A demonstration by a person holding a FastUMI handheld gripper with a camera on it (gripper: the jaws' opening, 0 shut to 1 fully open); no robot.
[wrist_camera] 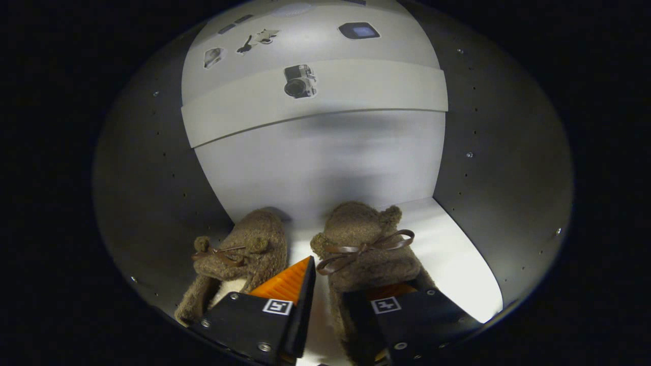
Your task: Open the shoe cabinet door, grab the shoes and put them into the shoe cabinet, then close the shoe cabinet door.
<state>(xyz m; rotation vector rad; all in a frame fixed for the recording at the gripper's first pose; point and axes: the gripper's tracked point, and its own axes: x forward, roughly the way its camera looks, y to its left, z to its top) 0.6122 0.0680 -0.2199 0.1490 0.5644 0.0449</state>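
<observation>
Looking along the fingers in the gripper view, two fuzzy brown slippers sit side by side on the cabinet's pale floor (457,239), toes toward the back wall. The left slipper (244,249) lies just beside the left finger; the right slipper (363,244) has its heel collar around the right finger. The gripper (330,300) looks parted, its fingers straddling that collar's inner wall — whether both press on it I cannot tell. A shelf (315,99) crosses above. These slippers look light, soft and floppy, with fleece that gives under pressure, so a pinch on the collar rim holds best — the thin bow (363,249) would likely slip or pull loose. Both slippers appear already inside; the door remains to close.
</observation>
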